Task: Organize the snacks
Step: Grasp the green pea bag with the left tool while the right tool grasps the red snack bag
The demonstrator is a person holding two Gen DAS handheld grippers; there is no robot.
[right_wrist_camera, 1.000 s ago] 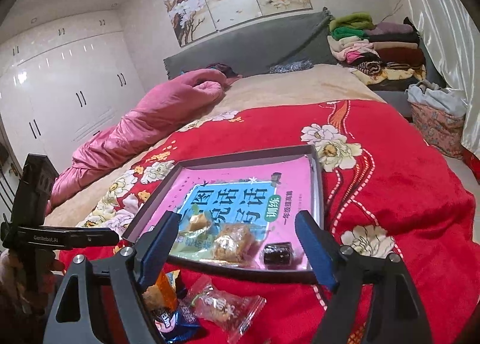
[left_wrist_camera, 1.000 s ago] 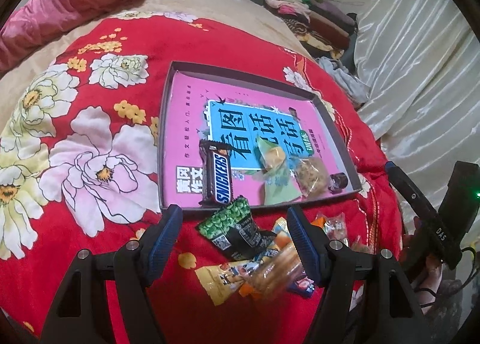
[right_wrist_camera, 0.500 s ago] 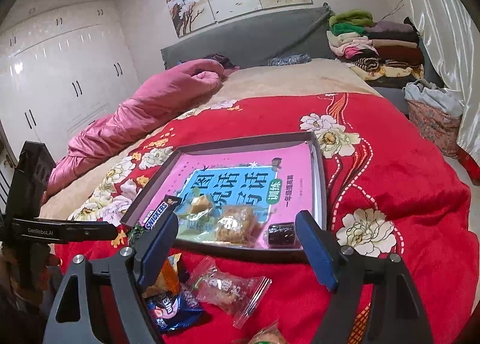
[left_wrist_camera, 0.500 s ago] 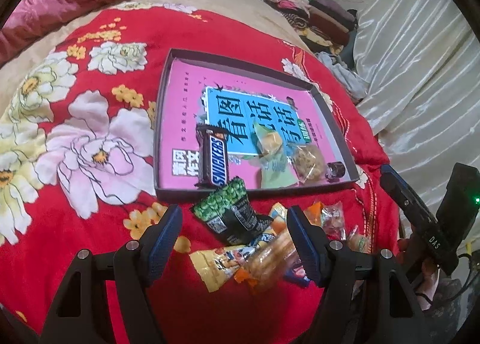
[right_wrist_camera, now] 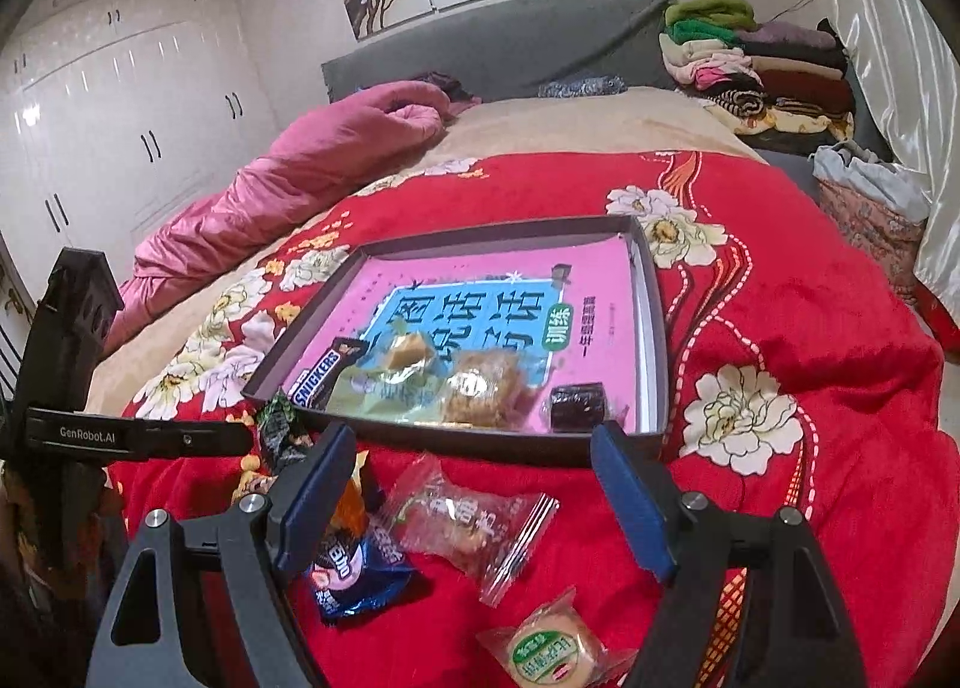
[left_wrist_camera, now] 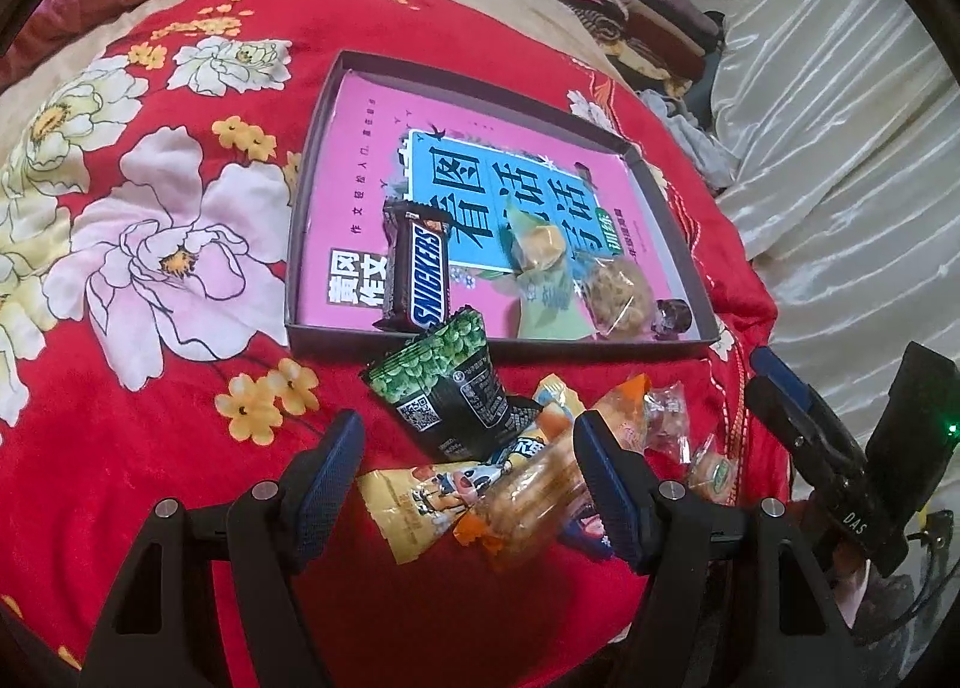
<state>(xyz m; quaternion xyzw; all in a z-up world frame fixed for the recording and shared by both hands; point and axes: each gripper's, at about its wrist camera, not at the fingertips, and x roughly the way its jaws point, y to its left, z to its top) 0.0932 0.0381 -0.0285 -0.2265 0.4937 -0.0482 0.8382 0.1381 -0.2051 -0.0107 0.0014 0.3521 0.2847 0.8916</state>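
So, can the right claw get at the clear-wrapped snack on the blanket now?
Probably yes. The right claw is open and empty, the clear-wrapped snack lies flat between its fingers, nothing on top.

The left gripper (left_wrist_camera: 468, 484) hangs with jaws apart over a heap of loose snacks on the red flowered blanket (left_wrist_camera: 150, 448): a green pea packet (left_wrist_camera: 444, 382), a yellow packet (left_wrist_camera: 414, 496), an orange-ended clear pack (left_wrist_camera: 528, 496). Beyond, the shallow box (left_wrist_camera: 312, 147) holds a Snickers bar (left_wrist_camera: 423, 274) and wrapped sweets
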